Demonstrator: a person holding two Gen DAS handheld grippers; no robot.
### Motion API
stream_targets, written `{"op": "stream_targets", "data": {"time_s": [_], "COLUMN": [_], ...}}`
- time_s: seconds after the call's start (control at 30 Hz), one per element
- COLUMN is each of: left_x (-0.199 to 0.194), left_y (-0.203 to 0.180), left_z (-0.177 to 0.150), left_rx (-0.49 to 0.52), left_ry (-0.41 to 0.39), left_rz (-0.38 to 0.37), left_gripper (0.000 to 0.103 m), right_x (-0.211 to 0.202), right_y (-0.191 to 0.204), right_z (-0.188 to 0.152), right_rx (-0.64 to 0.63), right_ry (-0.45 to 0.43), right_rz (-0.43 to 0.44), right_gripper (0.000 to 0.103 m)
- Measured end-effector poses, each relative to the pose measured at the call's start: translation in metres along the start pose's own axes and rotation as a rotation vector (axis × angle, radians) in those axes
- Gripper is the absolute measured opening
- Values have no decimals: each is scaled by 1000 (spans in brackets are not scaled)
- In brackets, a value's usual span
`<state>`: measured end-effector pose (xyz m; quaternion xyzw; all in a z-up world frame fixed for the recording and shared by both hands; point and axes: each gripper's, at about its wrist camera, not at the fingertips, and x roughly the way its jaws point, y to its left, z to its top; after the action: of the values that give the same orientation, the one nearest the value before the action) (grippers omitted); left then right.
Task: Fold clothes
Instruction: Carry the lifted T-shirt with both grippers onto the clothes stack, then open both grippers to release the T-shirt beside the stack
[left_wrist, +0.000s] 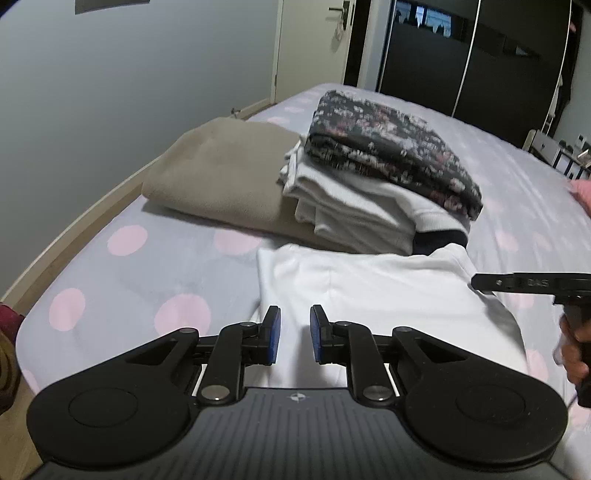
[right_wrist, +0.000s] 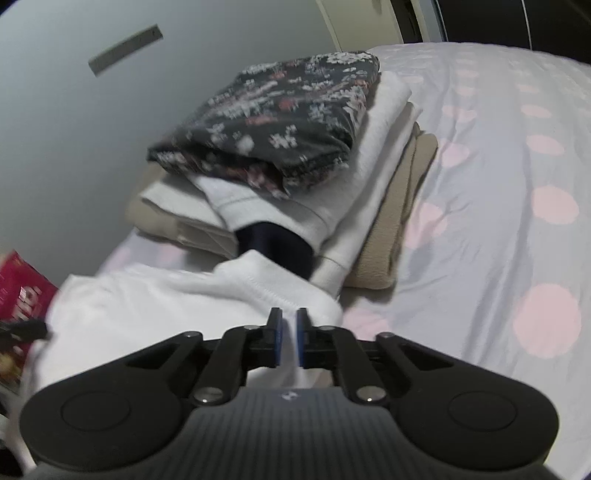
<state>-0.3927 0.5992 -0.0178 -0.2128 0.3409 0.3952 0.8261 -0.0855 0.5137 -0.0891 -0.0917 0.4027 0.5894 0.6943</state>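
Closest to my left camera is the left gripper (left_wrist: 294, 334), its blue pads (left_wrist: 274, 332) parted with a clear gap and nothing between them; they hang over the near edge of a white garment (left_wrist: 369, 295) spread on the bed (left_wrist: 129, 273). On my right camera the right gripper (right_wrist: 289, 339) has its pads only a narrow slit apart, over the same white garment (right_wrist: 166, 306) at its stitched hem. I cannot tell whether cloth is pinched there, since white fabric shows both in and behind the slit.

From the left view I see the right gripper (left_wrist: 532, 284) coming in from the right side, flat over the garment's far right corner, with a hand (left_wrist: 574, 347) on its grip.

Just past the garment sits a stack of folded clothes (left_wrist: 351, 206): a dark floral piece (right_wrist: 273, 118) on top, white and cream pieces under it, a navy edge (right_wrist: 273, 247) showing at the front, and a beige blanket (left_wrist: 221, 173) at the bottom, sticking out toward the wall. The garment's far edge touches the foot of the stack.

My sheet is pale lilac with pink dots (right_wrist: 546, 317). A red box (right_wrist: 18, 291) sits at the left edge of the right view, blurred. Beyond the bed are a grey wall, a door (left_wrist: 314, 48) and a dark wardrobe (left_wrist: 480, 66).
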Motion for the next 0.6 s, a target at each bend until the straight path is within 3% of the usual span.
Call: {"op": "stream_targets", "data": {"time_s": [0.2,0.6], "left_x": [-15,-3], "left_y": [0,-2], "left_z": [-2,-8], "left_rx": [10,16], "left_ry": [-36,47], "left_rz": [-17,-20], "left_gripper": [15,15], "right_x": [7,49], "right_y": [11,32], "right_z": [6,19], "right_rx": [-73,-148], "right_ry": [-10,40], "right_rz": [-29,-20], "right_gripper": [13,13]}}
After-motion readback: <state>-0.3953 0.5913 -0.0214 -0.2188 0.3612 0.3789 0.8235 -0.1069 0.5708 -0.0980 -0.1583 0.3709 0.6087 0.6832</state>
